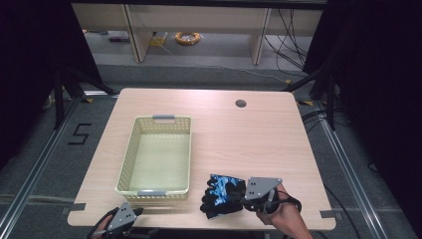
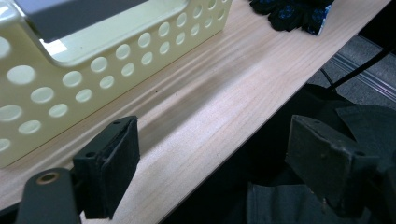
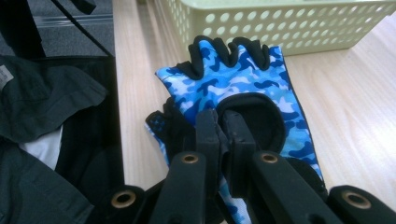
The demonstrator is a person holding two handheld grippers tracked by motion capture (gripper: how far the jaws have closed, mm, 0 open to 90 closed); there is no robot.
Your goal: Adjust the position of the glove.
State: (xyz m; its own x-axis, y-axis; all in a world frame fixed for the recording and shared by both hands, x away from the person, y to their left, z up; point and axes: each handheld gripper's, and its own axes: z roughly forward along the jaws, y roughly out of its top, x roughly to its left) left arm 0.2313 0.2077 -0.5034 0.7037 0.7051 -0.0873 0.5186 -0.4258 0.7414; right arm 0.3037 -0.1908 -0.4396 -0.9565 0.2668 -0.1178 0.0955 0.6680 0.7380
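A blue camouflage fingerless glove [image 3: 233, 79] with black trim hangs from my right gripper [image 3: 222, 122], whose jaws are shut on its cuff. A second glove [image 3: 161, 123] of the same kind lies partly under it on the table. In the high view the gloves [image 1: 221, 194] are near the table's front edge, right of the basket, with my right gripper [image 1: 242, 195] at their right side. My left gripper [image 2: 219, 154] stands open with nothing between its pads, over the table's front edge. In the high view my left gripper [image 1: 134, 213] sits at the front left corner, just in front of the basket.
A pale yellow perforated basket [image 1: 130, 154] with grey handles stands left of centre, nothing inside it. Its near wall [image 2: 93, 74] is close to my left gripper. The wooden table [image 1: 249, 144] has a cable hole [image 1: 241, 103] at the back right. Dark cloth hangs below the front edge.
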